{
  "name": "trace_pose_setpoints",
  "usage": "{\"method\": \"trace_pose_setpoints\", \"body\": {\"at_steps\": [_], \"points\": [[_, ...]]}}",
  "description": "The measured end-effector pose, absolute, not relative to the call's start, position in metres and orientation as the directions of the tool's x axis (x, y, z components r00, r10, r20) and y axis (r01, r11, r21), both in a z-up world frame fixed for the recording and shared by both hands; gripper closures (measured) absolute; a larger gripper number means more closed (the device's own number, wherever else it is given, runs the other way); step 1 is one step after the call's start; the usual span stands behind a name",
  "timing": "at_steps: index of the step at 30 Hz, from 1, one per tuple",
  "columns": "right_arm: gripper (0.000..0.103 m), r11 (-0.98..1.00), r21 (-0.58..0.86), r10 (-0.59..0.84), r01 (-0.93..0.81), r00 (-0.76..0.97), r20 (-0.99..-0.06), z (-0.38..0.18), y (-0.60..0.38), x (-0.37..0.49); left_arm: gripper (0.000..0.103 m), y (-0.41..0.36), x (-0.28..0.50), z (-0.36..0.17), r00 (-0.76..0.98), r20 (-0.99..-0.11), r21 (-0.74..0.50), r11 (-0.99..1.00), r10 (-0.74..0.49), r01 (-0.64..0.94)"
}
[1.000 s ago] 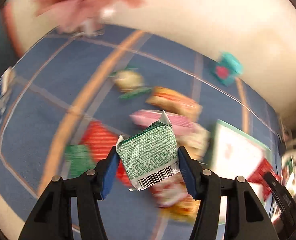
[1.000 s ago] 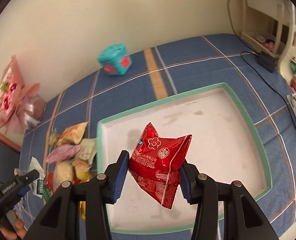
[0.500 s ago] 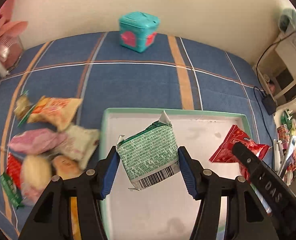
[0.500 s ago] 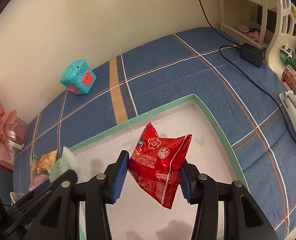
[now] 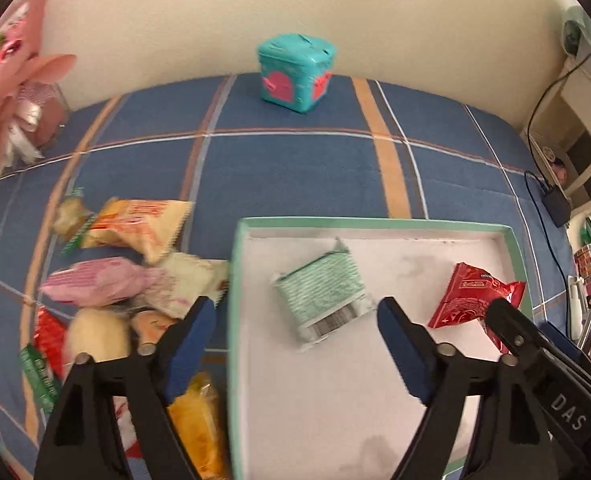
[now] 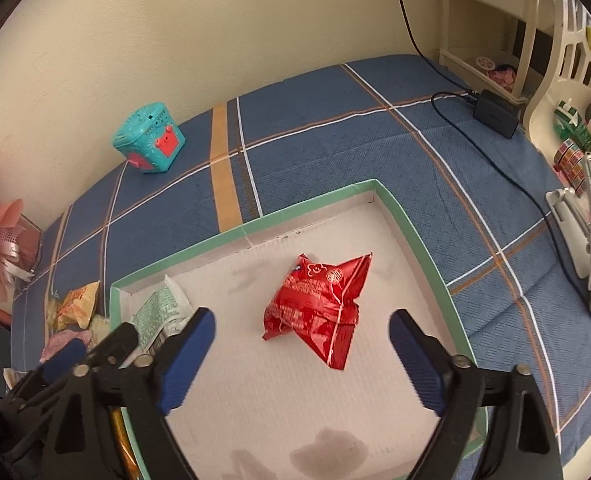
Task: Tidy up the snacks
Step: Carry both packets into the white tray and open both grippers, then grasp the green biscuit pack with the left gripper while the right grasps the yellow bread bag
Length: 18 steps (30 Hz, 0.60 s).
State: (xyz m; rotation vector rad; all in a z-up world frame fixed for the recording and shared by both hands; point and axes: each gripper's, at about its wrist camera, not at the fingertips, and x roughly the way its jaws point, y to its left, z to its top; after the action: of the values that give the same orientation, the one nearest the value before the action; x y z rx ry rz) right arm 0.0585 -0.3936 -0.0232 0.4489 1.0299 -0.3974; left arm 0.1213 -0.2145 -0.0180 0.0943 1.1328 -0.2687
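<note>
A green-and-white snack packet (image 5: 324,294) lies in the white tray with a green rim (image 5: 375,223), below my left gripper (image 5: 295,320), whose jaws are opening with nothing pressed between them. A red snack packet (image 6: 320,307) lies on the tray floor (image 6: 303,400) under my right gripper (image 6: 301,328), whose jaws are also opening and stand clear of it. The red packet (image 5: 473,298) also shows at the right of the left wrist view, and the green packet (image 6: 160,312) at the left of the right wrist view. Several loose snacks (image 5: 107,284) are heaped left of the tray.
A teal box with red patches (image 5: 295,70) stands at the back by the wall. A pink bouquet (image 5: 3,92) sits at the far left. A black adapter with cable (image 6: 495,112) and a shelf with small items (image 6: 575,136) are at the right. The cloth is blue plaid.
Both grippers let go: the green packet dropped from the left one and the red packet from the right one into the tray. The left gripper swung over from the snack heap to the tray.
</note>
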Motion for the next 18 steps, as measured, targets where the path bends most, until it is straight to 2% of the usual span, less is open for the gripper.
{"method": "trace_pose_setpoints", "body": {"at_steps": [1,3,11,18], "points": [[0.000,0.842,0.159,-0.116,0.515,0.461,-0.880,-0.020,-0.392,0.055,0.014,-0.207,0.119,-0.014,0.409,-0.898,-0.060,0.967,-0.161,0.248],[0.000,0.847,0.151,-0.129,0.510,0.473,-0.871,-0.015,-0.388,0.048,0.009,-0.195,0.114,-0.008,0.427,-0.892,-0.054,0.971,-0.151,0.232],[0.000,0.870,0.109,-0.156,0.480,0.479,-0.864,0.001,-0.363,0.026,0.009,-0.152,0.083,0.013,0.523,-0.848,0.019,0.984,-0.079,0.179],[0.000,0.865,0.112,-0.178,0.489,0.509,-0.842,0.014,-0.349,0.002,0.009,-0.126,0.059,0.027,0.590,-0.806,0.128,0.987,0.046,0.097]]}}
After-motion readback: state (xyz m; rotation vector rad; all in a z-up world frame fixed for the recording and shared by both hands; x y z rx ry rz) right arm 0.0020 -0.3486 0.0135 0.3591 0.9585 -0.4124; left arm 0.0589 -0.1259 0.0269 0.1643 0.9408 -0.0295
